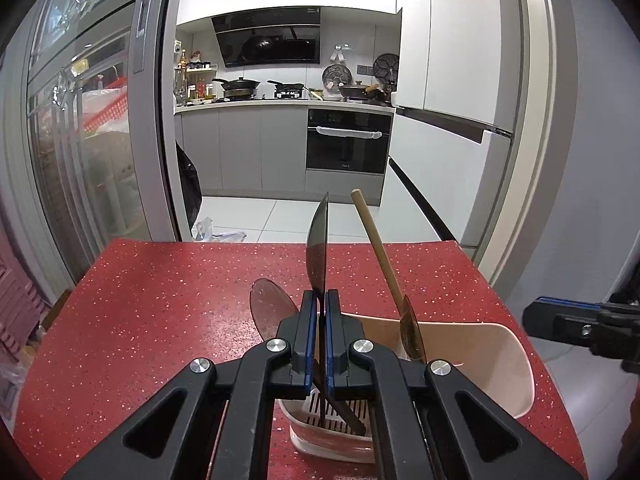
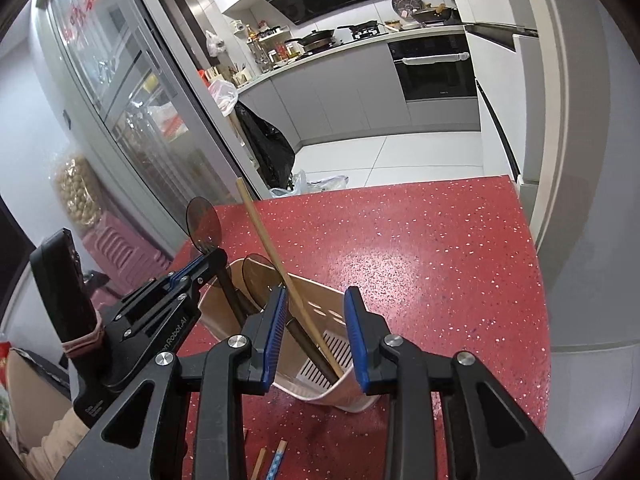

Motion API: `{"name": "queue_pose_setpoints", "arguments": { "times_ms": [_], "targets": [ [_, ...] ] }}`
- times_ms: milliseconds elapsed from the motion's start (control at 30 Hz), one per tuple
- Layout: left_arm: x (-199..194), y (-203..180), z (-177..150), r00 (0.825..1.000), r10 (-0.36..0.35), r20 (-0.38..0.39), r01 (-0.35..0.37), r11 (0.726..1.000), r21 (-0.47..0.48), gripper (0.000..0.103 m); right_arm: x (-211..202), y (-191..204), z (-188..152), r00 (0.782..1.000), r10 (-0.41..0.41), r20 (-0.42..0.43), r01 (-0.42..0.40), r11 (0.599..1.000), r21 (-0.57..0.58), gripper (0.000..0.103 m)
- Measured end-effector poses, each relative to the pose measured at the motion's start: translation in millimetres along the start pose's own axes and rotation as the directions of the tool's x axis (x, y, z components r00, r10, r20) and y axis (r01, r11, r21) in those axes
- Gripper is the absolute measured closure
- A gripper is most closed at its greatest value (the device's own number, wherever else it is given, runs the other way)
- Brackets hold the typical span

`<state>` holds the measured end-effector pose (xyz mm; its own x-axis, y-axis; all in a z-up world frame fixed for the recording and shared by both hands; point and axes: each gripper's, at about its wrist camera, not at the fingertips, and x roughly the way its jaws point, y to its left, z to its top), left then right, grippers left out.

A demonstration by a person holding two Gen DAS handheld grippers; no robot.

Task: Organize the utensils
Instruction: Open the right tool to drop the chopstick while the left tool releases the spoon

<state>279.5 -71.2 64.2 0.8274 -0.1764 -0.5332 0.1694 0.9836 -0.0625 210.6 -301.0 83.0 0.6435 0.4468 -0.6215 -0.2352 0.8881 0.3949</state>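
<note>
A beige utensil holder (image 1: 492,364) (image 2: 316,308) stands on the red table (image 1: 160,312). My left gripper (image 1: 320,300) (image 2: 210,262) is shut on a dark translucent spoon (image 1: 318,244) (image 2: 204,220), its handle down inside the holder. Two more dark spoons (image 1: 270,310) (image 1: 412,330) and a wooden stick (image 1: 378,248) (image 2: 266,240) stand in the holder. My right gripper (image 2: 316,300) (image 1: 560,320) is open and empty, just above the holder's near rim.
Chopsticks (image 2: 268,460) lie on the table near its front edge. A glass cabinet (image 1: 80,140) stands left of the table and a white wall (image 2: 580,160) to the right. The kitchen floor (image 1: 288,216) lies beyond the far edge.
</note>
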Motion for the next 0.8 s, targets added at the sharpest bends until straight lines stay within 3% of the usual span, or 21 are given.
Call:
{"name": "queue_pose_setpoints", "arguments": {
  "times_ms": [633,667,700,733,767,800],
  "targets": [
    [-3,3,0,1.000,-0.001,0.006,0.001,1.000,-0.018,0.074,-16,-10,-13,0.999,0.021,0.025,-0.023,0.998,0.053,0.070],
    [-4,3,1,1.000,-0.002,0.008,0.002,1.000,-0.017,0.071,-17,-11,-14,0.999,0.022,0.026,-0.024,0.998,0.059,0.070],
    [-5,2,1,1.000,-0.015,0.014,0.015,1.000,-0.016,0.032,-18,-12,-15,0.999,0.022,0.028,-0.024,0.998,0.063,0.070],
    [-7,1,2,0.999,-0.025,0.023,0.026,1.000,-0.013,0.000,-19,-13,-15,0.999,0.022,0.029,-0.024,0.998,0.064,0.070],
    [-10,-3,3,0.998,0.039,0.051,-0.038,0.999,-0.007,0.000,-20,-13,-16,0.999,0.021,0.030,-0.023,0.998,0.065,0.070],
    [-11,-4,3,0.997,0.046,0.070,-0.046,0.999,0.002,0.000,-21,-14,-17,0.999,0.021,0.031,-0.023,0.998,0.065,0.070]
  ]
}}
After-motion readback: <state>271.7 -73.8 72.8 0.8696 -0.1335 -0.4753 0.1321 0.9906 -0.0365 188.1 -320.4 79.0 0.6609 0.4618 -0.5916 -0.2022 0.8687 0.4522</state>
